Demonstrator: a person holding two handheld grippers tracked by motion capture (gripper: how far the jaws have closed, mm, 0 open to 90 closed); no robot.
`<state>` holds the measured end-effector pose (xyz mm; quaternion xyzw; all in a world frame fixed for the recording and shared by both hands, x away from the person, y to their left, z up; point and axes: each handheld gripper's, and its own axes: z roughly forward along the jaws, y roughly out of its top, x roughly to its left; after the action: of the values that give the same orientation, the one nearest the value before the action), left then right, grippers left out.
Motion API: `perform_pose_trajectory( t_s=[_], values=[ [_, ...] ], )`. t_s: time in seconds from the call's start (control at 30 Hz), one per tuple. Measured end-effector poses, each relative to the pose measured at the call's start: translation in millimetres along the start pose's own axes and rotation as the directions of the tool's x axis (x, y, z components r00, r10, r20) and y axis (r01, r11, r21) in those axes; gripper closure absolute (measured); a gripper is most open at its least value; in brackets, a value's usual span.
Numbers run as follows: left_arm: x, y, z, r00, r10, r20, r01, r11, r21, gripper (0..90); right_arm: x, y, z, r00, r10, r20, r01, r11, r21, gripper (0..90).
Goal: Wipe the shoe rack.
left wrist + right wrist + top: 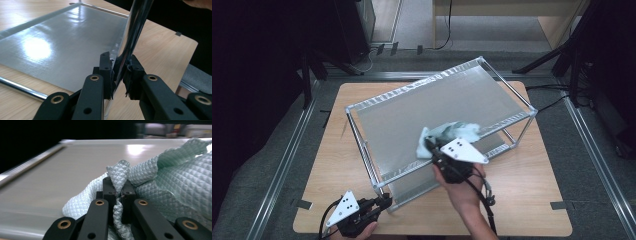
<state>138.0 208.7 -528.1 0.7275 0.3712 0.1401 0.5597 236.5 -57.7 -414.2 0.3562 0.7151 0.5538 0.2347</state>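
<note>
Shelving rack (452, 107) of chrome tube and grey panels fills most of the wooden desk (532, 200) in our high view, set at an angle with its far corner toward the back right and its near corner toward the front left. We see its top shelf (412, 125) as a wide, glossy grey sheet edged by silver rails, and a lower shelf (57, 45) close to the desk beneath it, catching a bright patch of light in the left gripper view.

Next in size is the pale green cloth (452, 132), a quilted wiping rag lying bunched on the top shelf toward the rack's near right side. In the right gripper view the cloth (170, 177) spreads in folds across the shelf surface, its diamond weave plain to see, while the shelf behind it is smeared by blur.

Our right gripper (432, 146) is clenched on that cloth: the right gripper view shows a ridge of fabric pinched tight between the two black jaws of the right gripper (119, 186), with more cloth hanging below them. The hand (464, 192) behind it reaches in from the desk's near edge.

Our left gripper (384, 202) sits at the rack's near left corner, low by the desk's front edge. In the left gripper view its jaws are closed on the upright chrome post (135, 27), pads pressed to either side of the tube just above the lower shelf's corner.
</note>
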Motion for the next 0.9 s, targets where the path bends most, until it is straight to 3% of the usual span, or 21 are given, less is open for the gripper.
perform_pose_trajectory(
  t_s=[0.1, 0.23, 0.33, 0.43, 0.5, 0.53, 0.57, 0.63, 0.73, 0.83, 0.9],
  values=[
    [-7.5, 0.0, 5.3, 1.0000, 0.004, 0.005, -0.004, 1.0000, 0.000, 78.5, 30.6, 0.0, 3.0, 0.9965, -0.025, -0.080, 0.026, 0.9996, 0.012, 86.2],
    [-11.4, 0.5, 7.7, 1.0000, 0.008, 0.003, -0.008, 0.9999, 0.007, 78.7, 62.3, 0.3, 2.8, 0.9791, -0.088, -0.184, 0.092, 0.9956, 0.016, 86.2],
    [-11.2, 0.5, 7.3, 0.9999, 0.013, -0.001, -0.013, 0.9999, 0.010, 78.8, 61.0, 1.9, 0.7, 0.9799, -0.112, -0.165, 0.115, 0.9933, 0.010, 86.1],
    [-11.8, 0.3, 7.1, 0.9998, 0.018, -0.008, -0.018, 0.9998, 0.012, 79.1, 34.7, 2.9, -1.6, 0.9922, -0.085, -0.090, 0.087, 0.9962, 0.011, 86.1],
    [-10.6, 0.2, 6.5, 0.9997, 0.019, -0.012, -0.019, 0.9998, 0.011, 79.1, 2.0, 4.0, -7.8, 0.9987, -0.051, 0.001, 0.051, 0.9987, 0.007, 86.0],
    [-9.4, 0.2, 6.1, 0.9998, 0.015, -0.014, -0.015, 0.9998, 0.010, 79.1, -10.1, 4.6, -11.1, 0.9991, -0.030, 0.030, 0.030, 0.9996, 0.004, 86.0],
    [-8.3, 0.0, 5.8, 0.9998, 0.013, -0.014, -0.013, 0.9999, 0.009, 79.0, -30.8, 5.7, -18.1, 0.9975, 0.010, 0.069, -0.009, 0.9999, -0.005, 86.0],
    [-7.2, -0.1, 5.6, 0.9999, 0.009, -0.013, -0.008, 0.9999, 0.007, 78.9, -61.0, 7.0, -33.6, 0.9881, 0.055, 0.143, -0.050, 0.9980, -0.040, 85.8],
    [-7.1, -0.4, 5.7, 0.9999, 0.010, -0.013, -0.010, 0.9999, 0.007, 78.9, -97.9, 2.9, -58.1, 0.9654, 0.121, 0.231, -0.101, 0.9902, -0.097, 85.8],
    [-7.0, -0.5, 5.8, 0.9999, 0.009, -0.012, -0.009, 0.9999, 0.005, 78.9, -123.2, -9.6, -76.6, 0.9400, 0.170, 0.296, -0.135, 0.9814, -0.137, 85.7],
    [-6.6, -0.5, 5.8, 0.9998, 0.011, -0.014, -0.011, 0.9999, 0.006, 78.9, -132.6, -20.3, -82.1, 0.9246, 0.193, 0.329, -0.150, 0.9771, -0.151, 85.7]
  ],
)
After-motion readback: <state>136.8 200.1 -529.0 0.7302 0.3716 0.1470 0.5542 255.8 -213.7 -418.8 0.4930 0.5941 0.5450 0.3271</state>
